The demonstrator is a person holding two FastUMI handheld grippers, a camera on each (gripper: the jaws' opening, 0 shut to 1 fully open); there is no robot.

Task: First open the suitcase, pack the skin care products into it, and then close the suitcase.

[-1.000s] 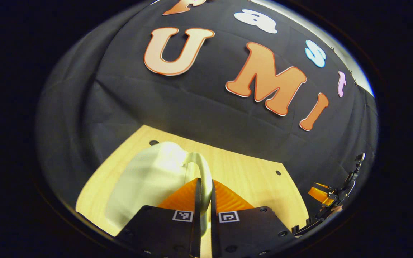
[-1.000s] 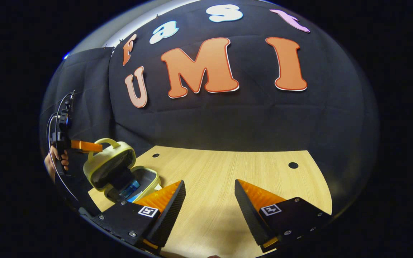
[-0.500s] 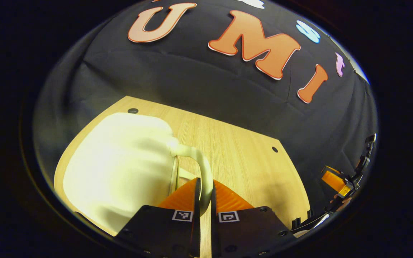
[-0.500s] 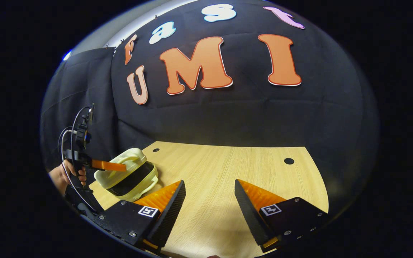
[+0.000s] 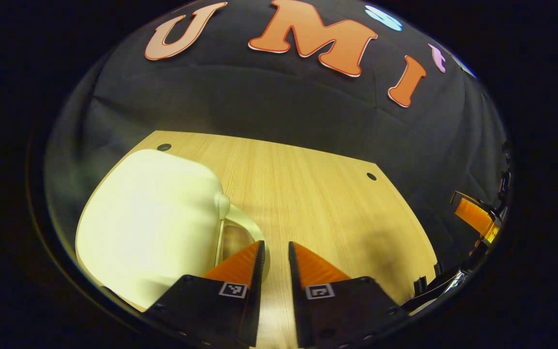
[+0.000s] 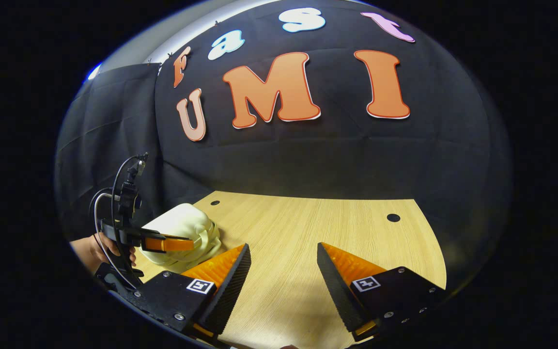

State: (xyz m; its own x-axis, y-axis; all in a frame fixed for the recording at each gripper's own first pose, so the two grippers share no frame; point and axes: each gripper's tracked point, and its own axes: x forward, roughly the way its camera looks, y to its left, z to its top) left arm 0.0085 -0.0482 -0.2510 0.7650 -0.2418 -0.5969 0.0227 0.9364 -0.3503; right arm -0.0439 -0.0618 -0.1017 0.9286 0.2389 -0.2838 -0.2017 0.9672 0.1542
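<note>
Pale cream suitcase (image 5: 148, 223), small and rounded, lying shut on the wooden counter (image 5: 308, 194) toward its left side, lid down on the base. Looped carry handle (image 5: 240, 228) sticking out of the side that faces the left claw (image 5: 273, 252), just beside the claw's left finger, perhaps brushing it, not between the two. Left claw slightly parted, a narrow gap between the fingers, nothing held. Seen from the right gripper view, the same case (image 6: 182, 232) sitting low at far left with the left claw right against it, gripped by a hand (image 6: 97, 249). Right claw (image 6: 284, 257) wide open and empty, hovering over bare counter, well apart from the case. Left claw clearly the nearer. Smooth glossy shell, no contents visible; closing judged done or nearly so, seam not checkable from here.
</note>
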